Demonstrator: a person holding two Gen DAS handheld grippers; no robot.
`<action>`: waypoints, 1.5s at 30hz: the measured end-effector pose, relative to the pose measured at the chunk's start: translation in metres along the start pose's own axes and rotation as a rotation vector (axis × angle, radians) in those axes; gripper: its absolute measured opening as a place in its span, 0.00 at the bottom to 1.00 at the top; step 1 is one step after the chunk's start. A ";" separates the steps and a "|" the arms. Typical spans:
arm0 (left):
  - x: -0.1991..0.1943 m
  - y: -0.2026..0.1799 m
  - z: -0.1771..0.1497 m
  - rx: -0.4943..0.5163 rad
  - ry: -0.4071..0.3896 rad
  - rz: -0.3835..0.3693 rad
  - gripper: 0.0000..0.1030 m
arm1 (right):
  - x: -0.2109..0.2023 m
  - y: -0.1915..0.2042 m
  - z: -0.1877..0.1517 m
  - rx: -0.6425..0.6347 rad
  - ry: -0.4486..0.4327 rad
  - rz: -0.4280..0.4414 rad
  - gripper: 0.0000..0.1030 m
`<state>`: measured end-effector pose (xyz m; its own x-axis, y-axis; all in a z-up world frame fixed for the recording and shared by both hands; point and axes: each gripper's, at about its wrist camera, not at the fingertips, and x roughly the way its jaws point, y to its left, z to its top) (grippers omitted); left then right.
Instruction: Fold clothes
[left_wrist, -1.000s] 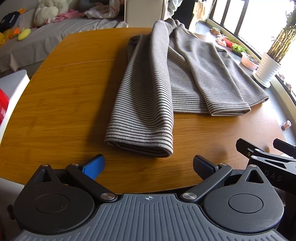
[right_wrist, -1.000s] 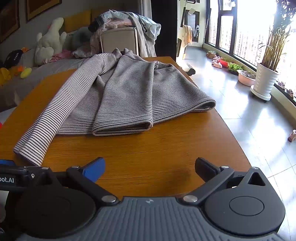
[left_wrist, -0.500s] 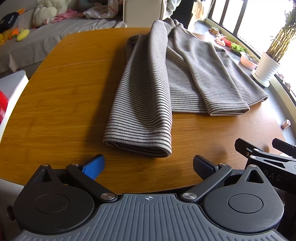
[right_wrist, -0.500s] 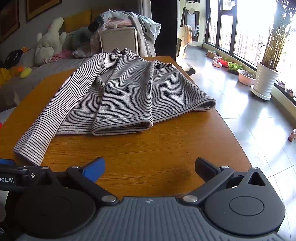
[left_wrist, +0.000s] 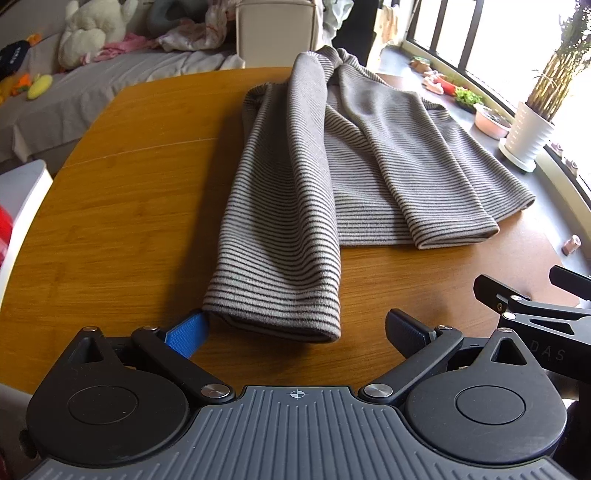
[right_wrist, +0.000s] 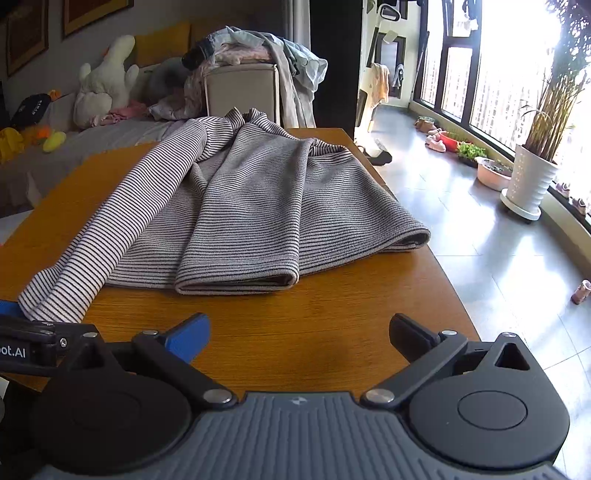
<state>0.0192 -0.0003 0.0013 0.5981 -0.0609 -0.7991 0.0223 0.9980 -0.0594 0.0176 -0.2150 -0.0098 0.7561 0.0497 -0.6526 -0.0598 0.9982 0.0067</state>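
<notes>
Since a second ago, the left claw has crept toward the sleeve cuff of the striped sweater on the counter; wide open, empty, blue pad touching cloth. Best bite the cuff squarely.

Right-wrist view: right claw gapes empty; plant pot holds reeds.

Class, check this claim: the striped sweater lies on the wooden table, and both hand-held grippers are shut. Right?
Not quite. The striped sweater does lie on the wooden table, but both wrist views show the left hand-held gripper and right hand-held gripper open, holding nothing.
</notes>
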 end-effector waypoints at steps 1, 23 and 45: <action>0.000 0.000 0.003 0.005 -0.010 -0.008 1.00 | 0.001 -0.001 0.004 0.002 -0.007 0.005 1.00; 0.111 0.014 0.142 0.072 -0.081 -0.058 1.00 | 0.172 -0.013 0.141 0.159 -0.011 0.131 1.00; 0.082 0.045 0.078 0.123 -0.032 -0.076 1.00 | 0.115 0.007 0.077 0.098 0.004 0.178 1.00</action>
<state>0.1315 0.0413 -0.0203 0.6164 -0.1374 -0.7754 0.1651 0.9853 -0.0434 0.1540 -0.1997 -0.0267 0.7369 0.2253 -0.6374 -0.1280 0.9723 0.1958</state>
